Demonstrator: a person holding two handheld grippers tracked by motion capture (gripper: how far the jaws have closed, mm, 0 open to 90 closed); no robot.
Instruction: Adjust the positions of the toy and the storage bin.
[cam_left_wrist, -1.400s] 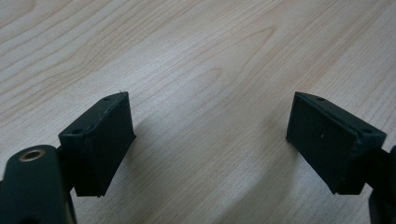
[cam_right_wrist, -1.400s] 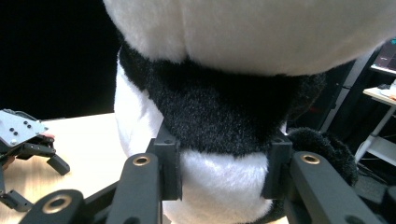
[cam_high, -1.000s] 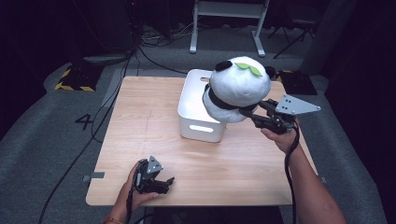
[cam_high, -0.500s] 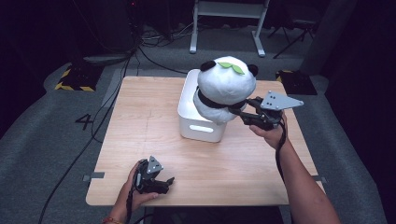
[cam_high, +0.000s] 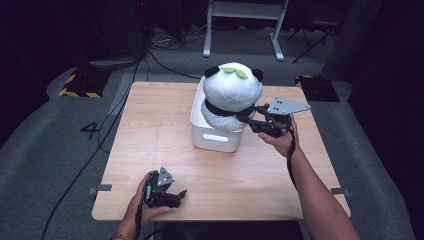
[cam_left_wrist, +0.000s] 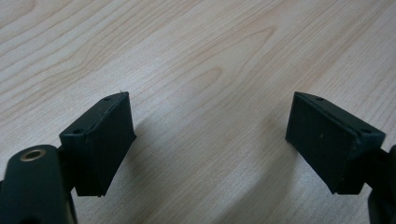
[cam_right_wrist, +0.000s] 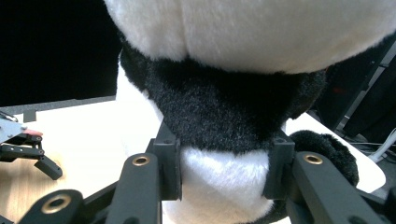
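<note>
Wooden desk (cam_high: 150, 150) under your grippers: your right gripper (cam_high: 248, 123) has its jaws clamped on the panda (cam_high: 231, 97), sitting in the white bin (cam_high: 215, 137) mid-desk; your left gripper (cam_high: 179, 196) rests near-left, jaws wide apart, holding nothing.

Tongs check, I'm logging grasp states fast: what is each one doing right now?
Left tongs: open, holding nothing, low over the table.
Right tongs: closed on the plush panda, over the white bin.
</note>
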